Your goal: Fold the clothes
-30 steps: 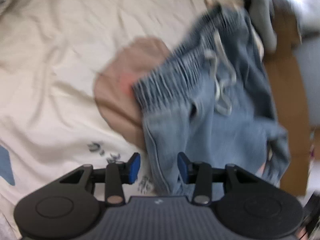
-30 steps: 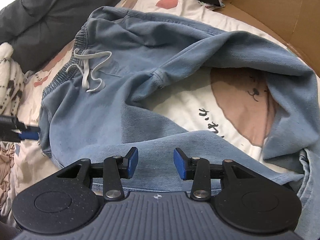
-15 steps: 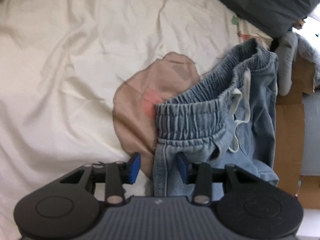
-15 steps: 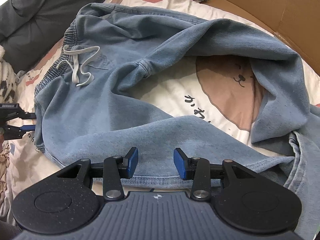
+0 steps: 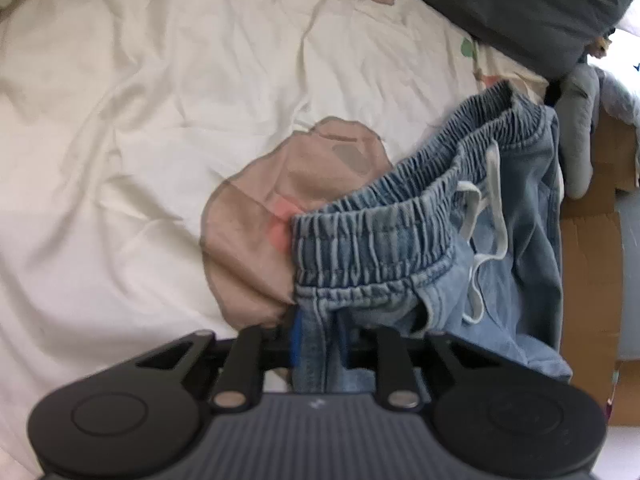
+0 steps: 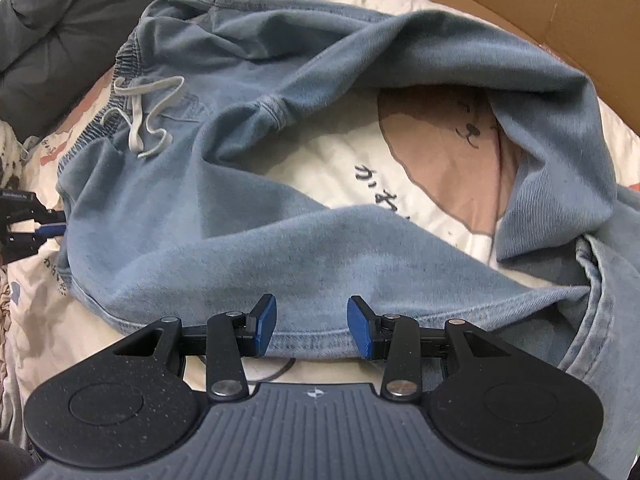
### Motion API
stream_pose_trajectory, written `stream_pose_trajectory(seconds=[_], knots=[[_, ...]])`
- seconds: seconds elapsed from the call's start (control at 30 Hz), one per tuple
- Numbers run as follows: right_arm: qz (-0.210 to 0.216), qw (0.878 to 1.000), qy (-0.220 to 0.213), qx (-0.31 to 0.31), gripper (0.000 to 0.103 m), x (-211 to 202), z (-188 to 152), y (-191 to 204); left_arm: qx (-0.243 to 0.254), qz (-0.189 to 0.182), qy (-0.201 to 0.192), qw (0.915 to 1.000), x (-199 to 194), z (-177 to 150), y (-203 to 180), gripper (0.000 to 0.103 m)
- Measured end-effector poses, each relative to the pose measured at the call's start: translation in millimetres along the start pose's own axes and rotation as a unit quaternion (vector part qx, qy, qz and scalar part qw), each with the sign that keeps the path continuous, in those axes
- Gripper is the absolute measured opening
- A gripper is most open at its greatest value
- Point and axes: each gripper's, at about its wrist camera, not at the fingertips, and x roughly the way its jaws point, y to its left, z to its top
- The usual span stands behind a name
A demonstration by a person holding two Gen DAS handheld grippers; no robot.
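Light blue denim trousers (image 6: 224,216) with an elastic waistband (image 5: 384,224) and a white drawstring (image 6: 148,120) lie crumpled on a cream printed bedsheet (image 5: 140,128). My left gripper (image 5: 320,340) is closing its jaws at the waistband's side corner, and a fold of denim is pinched between its blue pads. In the right wrist view the left gripper (image 6: 44,228) shows at the trousers' left edge. My right gripper (image 6: 312,328) hovers open just over the seamed lower edge of the denim, nothing between its pads.
A dark grey duvet (image 5: 520,4) lies bunched along the far side of the bed. A brown cardboard box (image 6: 552,4) borders the bed beyond the trousers. A grey soft item (image 5: 576,140) rests beside the waistband. Bare sheet stretches left of the trousers.
My left gripper came down onto the waistband corner and its jaws narrowed onto the denim. The right gripper stayed open over the lower edge, its view shifting only slightly.
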Motion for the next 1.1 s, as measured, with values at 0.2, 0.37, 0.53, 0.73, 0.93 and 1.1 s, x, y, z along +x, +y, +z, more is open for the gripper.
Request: stream_pose_trajectory(seconds=[0.2, 0.37, 0.53, 0.73, 0.93, 1.1], knots=[[-0.003, 1.000, -0.004, 0.006, 0.047, -4.6, -5.7, -8.4, 0.090, 0.029, -0.053, 0.9941, -35.5, 14.0, -17.0, 0.011], [-0.019, 1.000, 0.015, 0.018, 0.047, 3.4, -12.6, -17.8, 0.119, 0.037, -0.047, 0.9911, -36.9, 16.3, -15.8, 0.011], [-0.019, 0.999, 0.015, 0.032, 0.046, 4.2, -16.8, -24.4, 0.012, -0.005, -0.019, 0.9997, -28.7, 19.9, 11.5, 0.018], [-0.012, 0.999, 0.010, 0.047, 0.047, 1.7, -20.9, -29.6, -0.014, -0.026, -0.019, 0.9994, -22.7, 19.5, 17.0, 0.046], [-0.006, 0.999, 0.005, 0.053, 0.047, 0.8, -23.6, -30.9, -0.093, -0.072, -0.009, 0.9930, -13.1, 12.3, 31.1, 0.046], [-0.003, 0.999, 0.008, 0.052, 0.047, 1.4, -26.0, -32.0, -0.090, -0.074, -0.006, 0.9932, -2.2, 10.7, 32.3, 0.043]])
